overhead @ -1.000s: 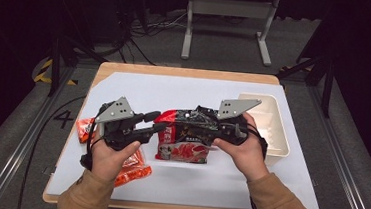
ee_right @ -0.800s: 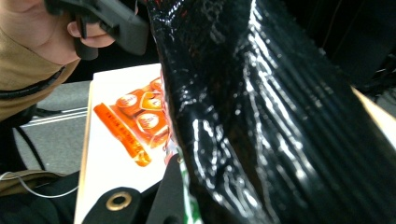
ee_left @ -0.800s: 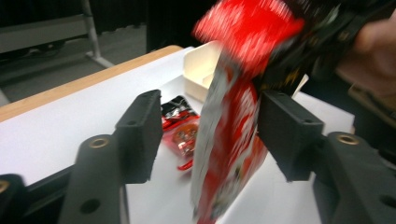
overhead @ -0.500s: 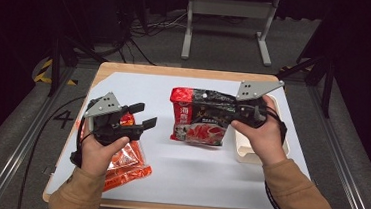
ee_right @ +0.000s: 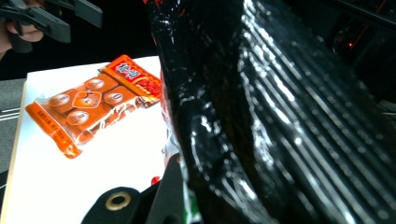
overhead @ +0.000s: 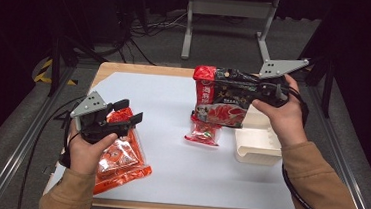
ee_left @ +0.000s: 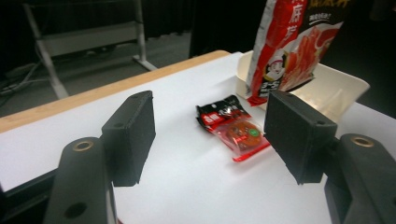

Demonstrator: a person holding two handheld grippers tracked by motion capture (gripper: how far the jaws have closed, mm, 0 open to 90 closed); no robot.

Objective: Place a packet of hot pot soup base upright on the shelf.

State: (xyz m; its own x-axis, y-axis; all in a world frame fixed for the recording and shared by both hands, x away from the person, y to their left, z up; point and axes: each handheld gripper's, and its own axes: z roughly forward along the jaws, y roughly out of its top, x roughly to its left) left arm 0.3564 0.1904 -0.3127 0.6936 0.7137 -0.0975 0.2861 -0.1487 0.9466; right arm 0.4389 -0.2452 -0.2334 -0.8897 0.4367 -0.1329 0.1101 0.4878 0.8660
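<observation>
Above the white tray, right tongs clenched on black-red bag; left tongs just released, empty.

The hotpot bag reads "麻辛" (white characters).

three snack packets (one large, one small, one orange), one white tray, two grippers.
</observation>
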